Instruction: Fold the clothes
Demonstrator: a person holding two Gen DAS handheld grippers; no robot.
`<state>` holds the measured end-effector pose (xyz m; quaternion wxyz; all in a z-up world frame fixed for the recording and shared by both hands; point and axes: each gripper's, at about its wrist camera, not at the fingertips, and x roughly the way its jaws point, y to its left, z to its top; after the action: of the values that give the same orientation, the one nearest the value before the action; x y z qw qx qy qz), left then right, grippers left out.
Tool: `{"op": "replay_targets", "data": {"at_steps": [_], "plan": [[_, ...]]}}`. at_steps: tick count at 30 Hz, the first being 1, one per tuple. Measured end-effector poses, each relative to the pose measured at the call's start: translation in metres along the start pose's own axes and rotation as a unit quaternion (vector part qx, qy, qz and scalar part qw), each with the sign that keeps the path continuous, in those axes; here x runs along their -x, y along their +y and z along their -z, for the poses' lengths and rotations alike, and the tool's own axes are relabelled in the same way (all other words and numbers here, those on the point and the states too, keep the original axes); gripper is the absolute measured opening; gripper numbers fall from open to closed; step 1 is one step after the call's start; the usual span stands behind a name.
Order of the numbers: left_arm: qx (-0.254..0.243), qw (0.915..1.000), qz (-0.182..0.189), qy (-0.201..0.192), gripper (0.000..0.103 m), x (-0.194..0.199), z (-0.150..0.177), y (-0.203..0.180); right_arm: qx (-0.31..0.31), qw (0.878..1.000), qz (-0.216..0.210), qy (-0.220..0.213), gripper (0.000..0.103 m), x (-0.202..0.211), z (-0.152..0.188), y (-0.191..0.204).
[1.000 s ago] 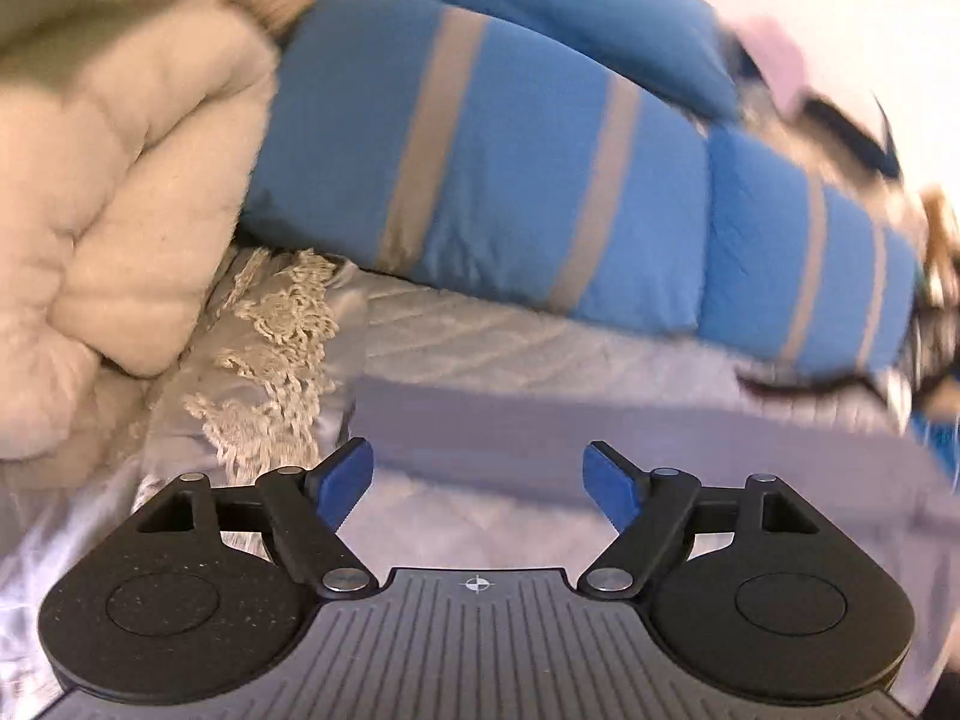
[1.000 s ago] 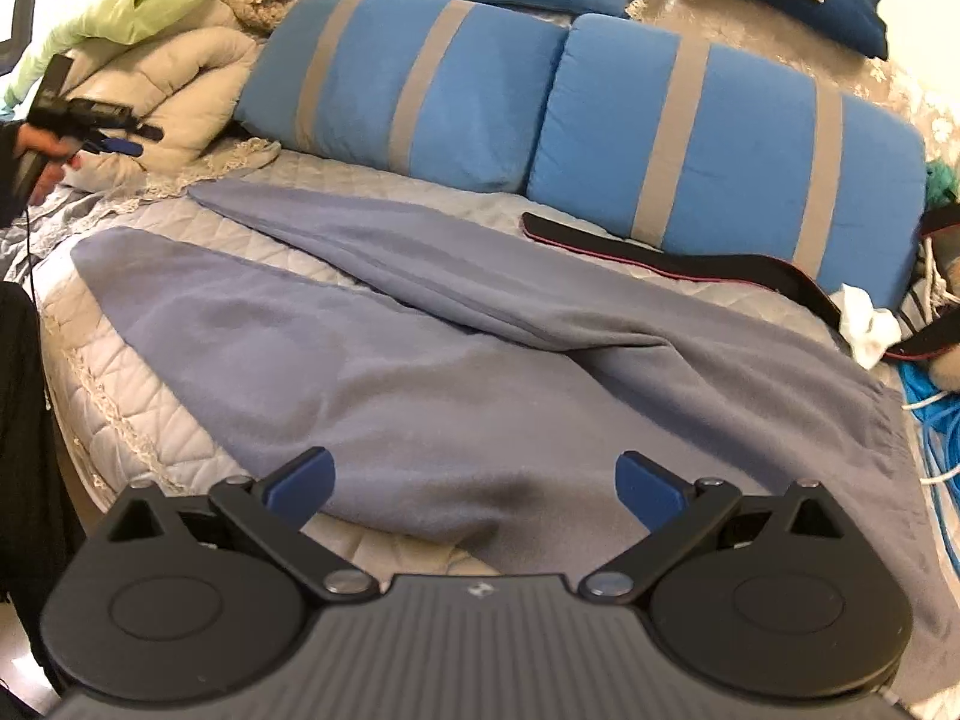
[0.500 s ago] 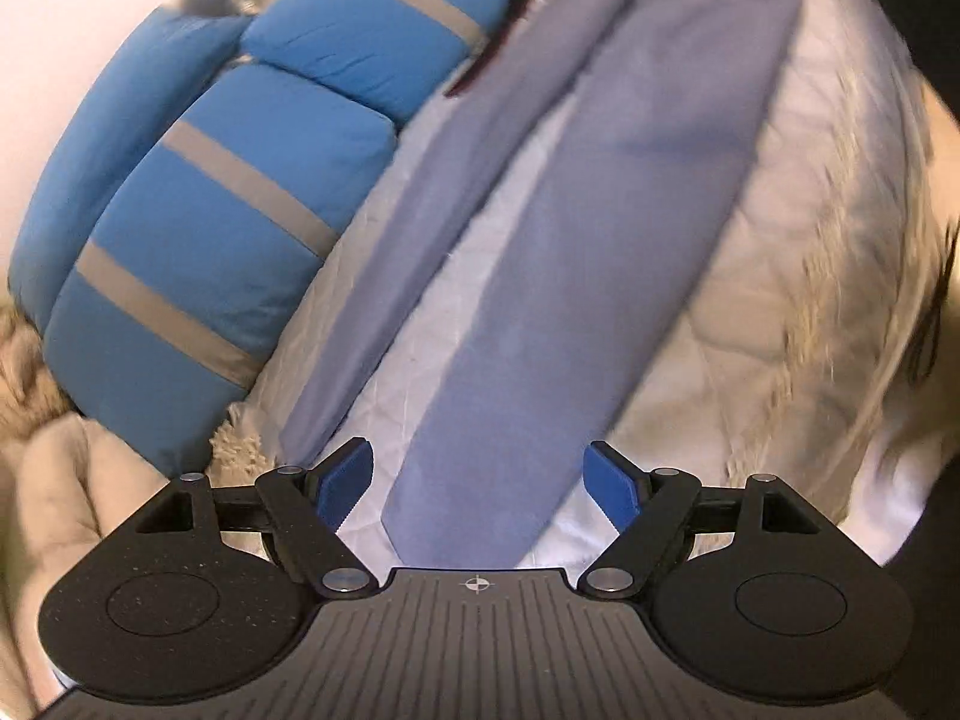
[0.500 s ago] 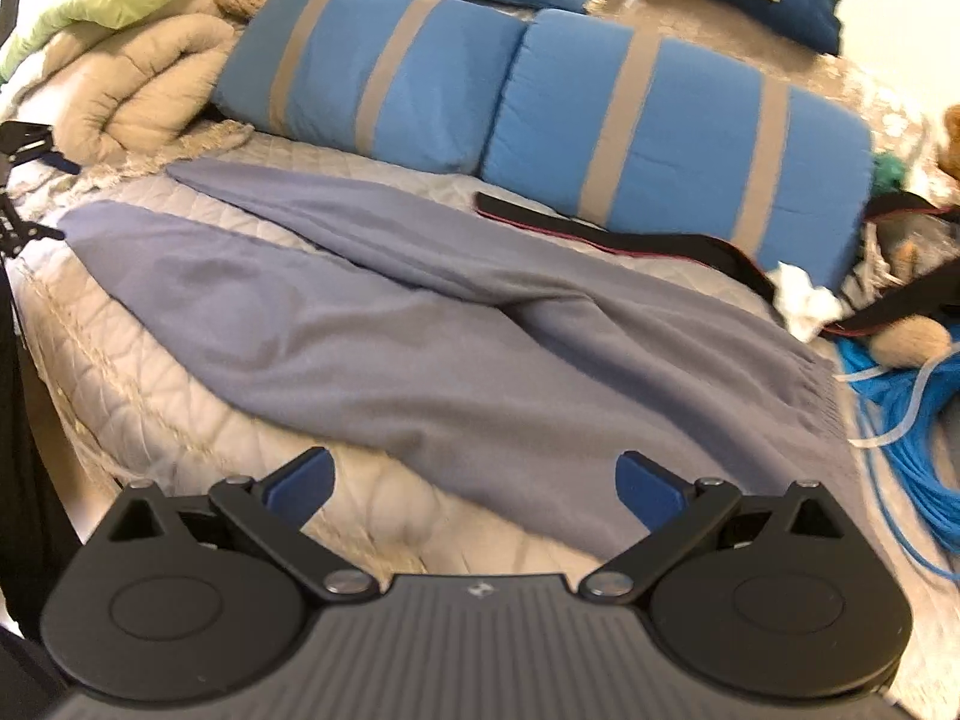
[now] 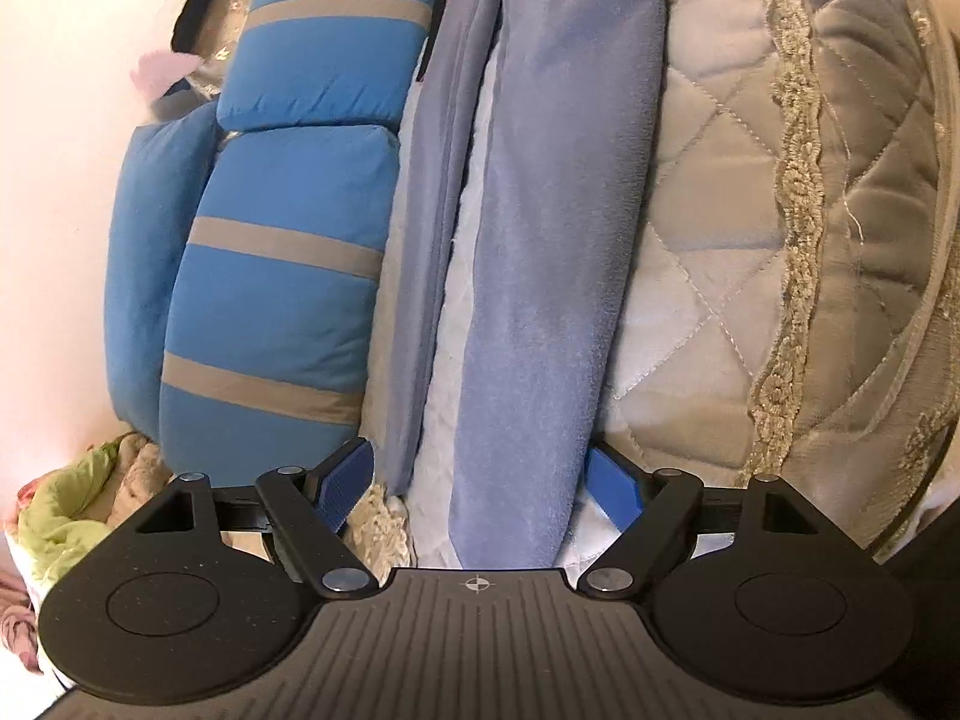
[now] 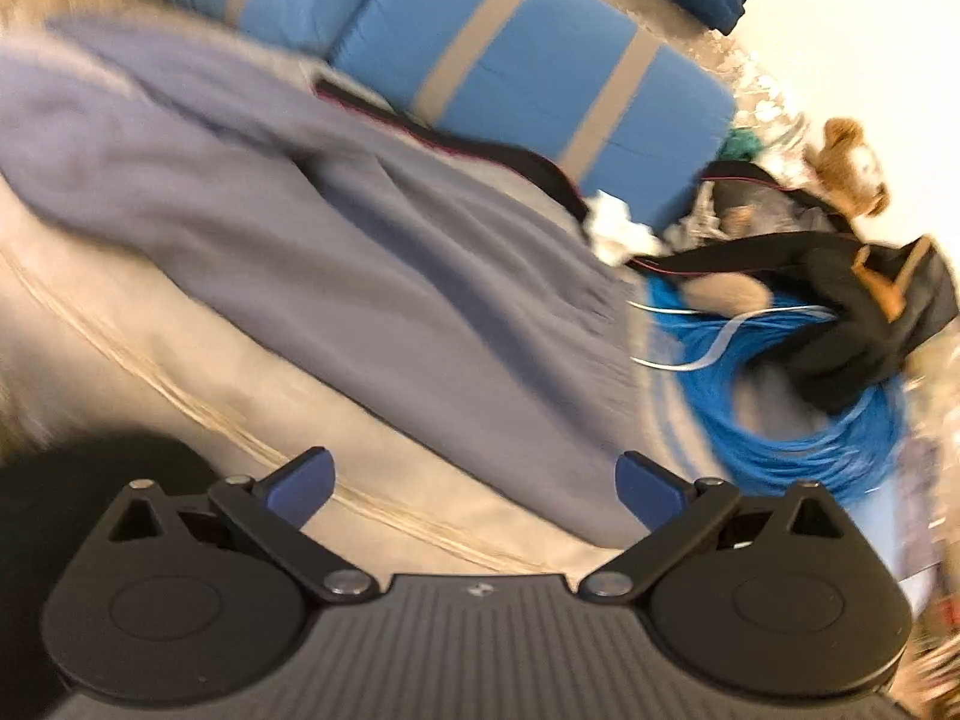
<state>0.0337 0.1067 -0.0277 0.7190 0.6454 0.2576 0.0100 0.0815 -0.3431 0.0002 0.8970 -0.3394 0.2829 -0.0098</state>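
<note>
A quilted bedspread covers the bed, with blue striped pillows along one side. The grey-blue trousers lie flat on it, legs running lengthwise away from the left gripper, whose jaws gape around one leg end without pressing it. Only the blurred right view shows the waist end, a blue cable coil and the right gripper, spread wide and empty.

Trousers on bed, beside pillows
</note>
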Motion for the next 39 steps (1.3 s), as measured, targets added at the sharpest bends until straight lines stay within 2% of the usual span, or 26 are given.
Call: {"op": "replay_targets", "data": {"at_steps": [3,8,10,12,13,14,15,16,17,20,21,22,24,26,29,30,31,39], "plan": [[0.005,1.0,-0.007,0.0,0.078,0.001,-0.001,-0.003,0.07,0.995,0.068,0.014,0.103,-0.025,0.016,-0.002],[0.017,0.9998,0.002,0.002,0.072,0.004,-0.002,-0.003,0.179,0.976,0.122,0.03,0.103,-0.057,0.04,-0.003],[0.015,0.9999,0.006,0.003,0.064,0.004,-0.004,-0.004,0.241,0.959,0.146,0.028,0.103,-0.068,0.05,0.001],[0.013,0.9998,0.013,0.006,0.044,0.003,-0.005,-0.006,0.291,0.942,0.167,0.023,0.103,-0.078,0.06,0.004],[0.011,0.9998,0.016,0.008,0.037,0.002,-0.005,-0.007,0.306,0.936,0.172,0.02,0.103,-0.081,0.063,0.005],[0.009,0.9998,0.017,0.011,0.024,0.002,-0.006,-0.009,0.322,0.93,0.178,0.016,0.103,-0.084,0.066,0.006],[0.006,0.9997,0.021,0.015,0.017,0.0,-0.006,-0.01,0.339,0.922,0.185,0.011,0.103,-0.087,0.069,0.007],[0.005,0.9996,0.023,0.017,0.015,-0.001,-0.006,-0.011,0.354,0.916,0.189,0.006,0.102,-0.089,0.072,0.008],[0.006,0.9995,0.024,0.018,0.005,0.0,-0.006,-0.011,0.368,0.91,0.191,0.001,0.101,-0.09,0.074,0.01],[0.017,0.9993,0.028,0.02,0.003,0.002,-0.004,-0.007,0.404,0.897,0.18,-0.001,0.079,-0.089,0.081,0.015],[0.021,0.9992,0.028,0.019,0.002,0.003,-0.003,-0.004,0.412,0.895,0.171,0.0,0.06,-0.088,0.083,0.016],[0.026,0.9991,0.029,0.016,0.002,0.005,-0.001,-0.001,0.415,0.896,0.159,0.005,0.036,-0.088,0.084,0.016],[0.033,0.999,0.027,0.009,0.002,0.008,0.003,0.004,0.416,0.899,0.135,0.013,0.01,-0.085,0.086,0.015],[0.041,0.9989,0.023,0.005,0.002,0.011,0.008,0.009,0.395,0.91,0.123,0.01,0.009,-0.079,0.082,0.01],[0.047,0.9987,0.02,0.003,0.002,0.013,0.015,0.015,0.38,0.916,0.129,-0.011,0.01,-0.067,0.074,0.001],[0.047,0.9987,0.017,0.002,0.002,0.014,0.018,0.017,0.374,0.919,0.127,-0.017,0.005,-0.062,0.071,-0.002],[0.05,0.9986,0.015,0.003,0.002,0.014,0.021,0.019,0.374,0.919,0.124,-0.021,0.0,-0.058,0.069,-0.004],[0.063,0.9977,0.013,0.02,0.002,0.009,0.042,0.029,0.385,0.918,0.095,-0.016,0.0,-0.049,0.069,-0.009]]}}
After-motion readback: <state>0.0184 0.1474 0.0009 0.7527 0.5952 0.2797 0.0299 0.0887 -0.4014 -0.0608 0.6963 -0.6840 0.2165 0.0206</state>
